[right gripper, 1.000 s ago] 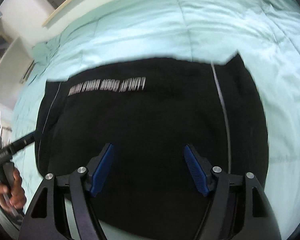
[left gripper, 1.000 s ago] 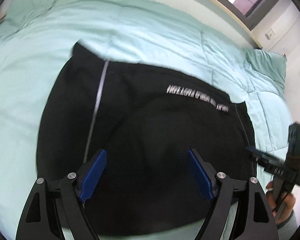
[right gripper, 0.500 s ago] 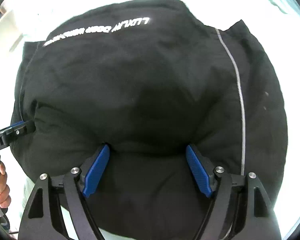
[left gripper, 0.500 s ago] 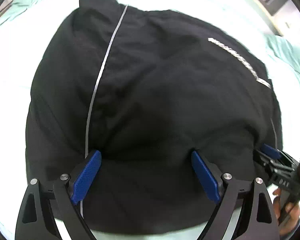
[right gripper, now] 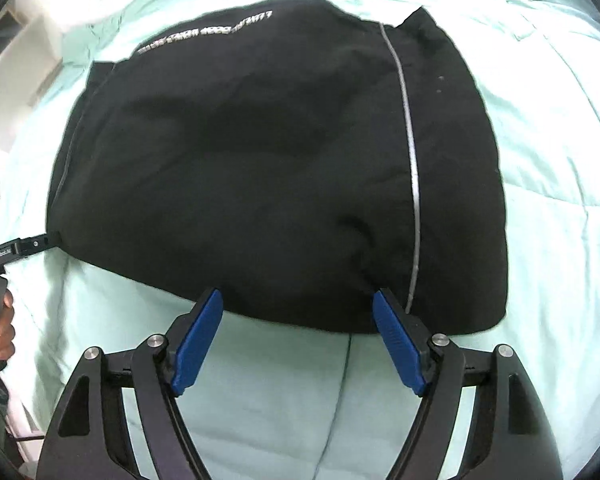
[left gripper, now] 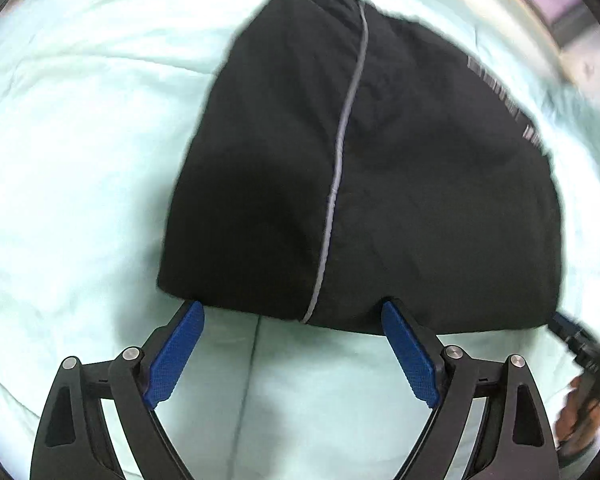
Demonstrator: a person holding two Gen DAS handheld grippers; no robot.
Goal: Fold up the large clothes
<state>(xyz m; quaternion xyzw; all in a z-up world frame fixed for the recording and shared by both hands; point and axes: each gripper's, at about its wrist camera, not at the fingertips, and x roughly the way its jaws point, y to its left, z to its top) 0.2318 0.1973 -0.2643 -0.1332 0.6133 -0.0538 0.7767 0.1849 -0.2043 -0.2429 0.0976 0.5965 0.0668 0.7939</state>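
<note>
A folded black garment (left gripper: 400, 184) with a thin grey stripe and white lettering lies on the mint-green bed. It also shows in the right wrist view (right gripper: 260, 168). My left gripper (left gripper: 292, 308) is open, its blue fingertips at the garment's near edge, one on each side of the stripe's end. My right gripper (right gripper: 298, 294) is open too, fingertips touching the near edge of the garment. Neither holds cloth. The right gripper (left gripper: 572, 336) shows at the garment's right corner in the left wrist view. The left gripper (right gripper: 24, 246) shows at its left corner in the right wrist view.
The mint-green quilt (left gripper: 80, 160) spreads all around the garment, with a seam (right gripper: 340, 396) running toward me. A pillow (right gripper: 80, 48) and white furniture (right gripper: 16, 60) lie at the far left in the right wrist view. A window frame (left gripper: 560, 12) is at the far right.
Both grippers have pulled back from over the garment to its near edge, so bare quilt now shows between the fingers. The garment lies flat and looks more compact.
</note>
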